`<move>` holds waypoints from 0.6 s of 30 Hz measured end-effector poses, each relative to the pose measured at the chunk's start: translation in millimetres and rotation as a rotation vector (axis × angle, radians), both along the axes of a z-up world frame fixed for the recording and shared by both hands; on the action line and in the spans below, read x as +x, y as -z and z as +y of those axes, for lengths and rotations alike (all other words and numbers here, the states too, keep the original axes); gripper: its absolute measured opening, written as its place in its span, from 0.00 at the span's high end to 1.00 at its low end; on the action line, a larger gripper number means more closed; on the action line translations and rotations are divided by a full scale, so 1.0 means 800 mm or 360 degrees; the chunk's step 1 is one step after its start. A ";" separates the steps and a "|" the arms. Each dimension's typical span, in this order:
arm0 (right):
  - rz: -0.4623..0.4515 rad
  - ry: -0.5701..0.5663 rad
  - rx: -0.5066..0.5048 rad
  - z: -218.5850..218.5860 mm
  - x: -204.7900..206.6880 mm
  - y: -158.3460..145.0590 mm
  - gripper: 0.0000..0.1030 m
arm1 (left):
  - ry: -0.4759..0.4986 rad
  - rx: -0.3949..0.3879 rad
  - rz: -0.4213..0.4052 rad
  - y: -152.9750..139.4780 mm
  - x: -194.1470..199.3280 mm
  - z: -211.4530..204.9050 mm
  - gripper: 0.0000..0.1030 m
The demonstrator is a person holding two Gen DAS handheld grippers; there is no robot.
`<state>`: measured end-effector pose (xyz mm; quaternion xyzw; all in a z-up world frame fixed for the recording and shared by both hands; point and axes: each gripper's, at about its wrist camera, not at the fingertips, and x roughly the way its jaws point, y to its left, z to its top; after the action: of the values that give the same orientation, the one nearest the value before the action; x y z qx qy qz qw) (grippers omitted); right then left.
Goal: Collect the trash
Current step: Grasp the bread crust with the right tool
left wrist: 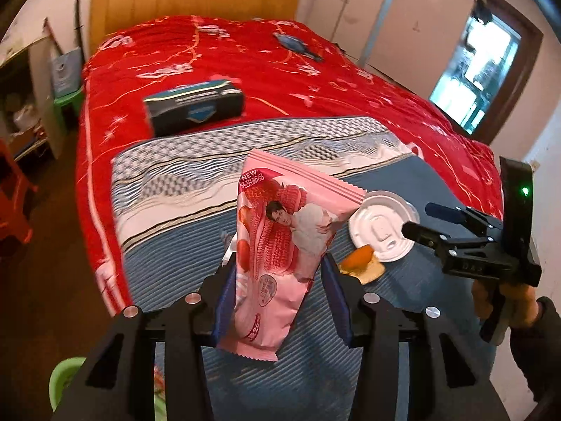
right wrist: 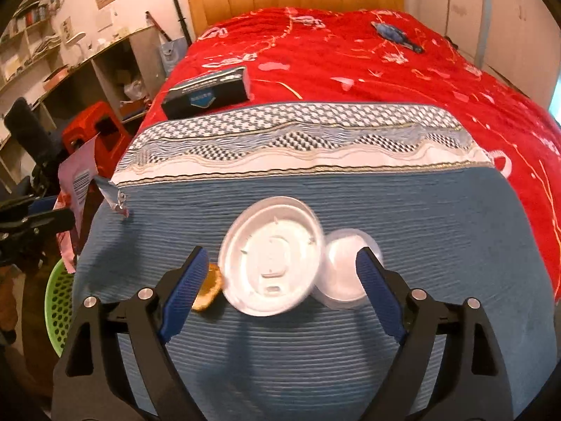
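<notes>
Holding a pink snack wrapper (left wrist: 277, 245) upright between its blue pads, your left gripper (left wrist: 277, 280) sits at the left front corner of the bed, jaws closed partway onto the packet's middle; the packet is lifted off the blue striped cover (right wrist: 438, 217) and not yet dropped. Below and to the left, on the floor beside the bed, a green perforated basket (right wrist: 58, 301) shows its rim, probably the place for the trash, though nothing can be seen inside it from here. Moving right, a small orange peel scrap (right wrist: 207, 291) lies on the cover, touching the edge of a white plastic cup lid (right wrist: 271, 266), and a smaller white lid (right wrist: 345, 270) overlaps that one on its right. Your right gripper (right wrist: 280, 291) hovers over these with its jaws spread wide, one pad either side of the pair, gripping nothing. So one piece is in hand and three remain on the cover. Farther back a dark box (right wrist: 208, 93) rests on the red quilt (right wrist: 350, 59). The left bed edge drops close to the basket; a red stool (right wrist: 93, 122) stands behind it, so room there is tight.
</notes>
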<state>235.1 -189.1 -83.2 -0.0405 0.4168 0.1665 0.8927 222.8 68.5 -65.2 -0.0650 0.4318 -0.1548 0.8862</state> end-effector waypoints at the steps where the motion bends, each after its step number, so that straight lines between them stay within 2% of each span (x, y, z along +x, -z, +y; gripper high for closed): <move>1: -0.0005 -0.0021 -0.0003 0.005 -0.005 0.001 0.18 | -0.0021 -0.0002 0.0000 0.001 -0.003 0.007 0.56; 7: 0.0036 -0.0151 0.0036 0.040 -0.025 0.013 0.31 | -0.0099 -0.0036 0.0006 0.004 -0.020 0.035 0.56; 11: 0.0085 -0.0206 0.0018 0.060 -0.032 0.025 0.36 | -0.0128 -0.0040 0.0019 0.009 -0.030 0.050 0.56; 12: 0.0101 -0.0202 0.0018 0.063 -0.031 0.028 0.39 | -0.0135 -0.0049 0.0025 0.010 -0.031 0.053 0.56; 18: 0.0265 -0.0041 0.0201 0.062 -0.030 0.045 0.39 | -0.0161 -0.0086 0.0033 0.015 -0.042 0.068 0.56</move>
<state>211.4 -139.1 -119.3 0.0245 0.4778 0.2067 0.8535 188.9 122.5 -77.6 -0.1121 0.4327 -0.1207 0.8864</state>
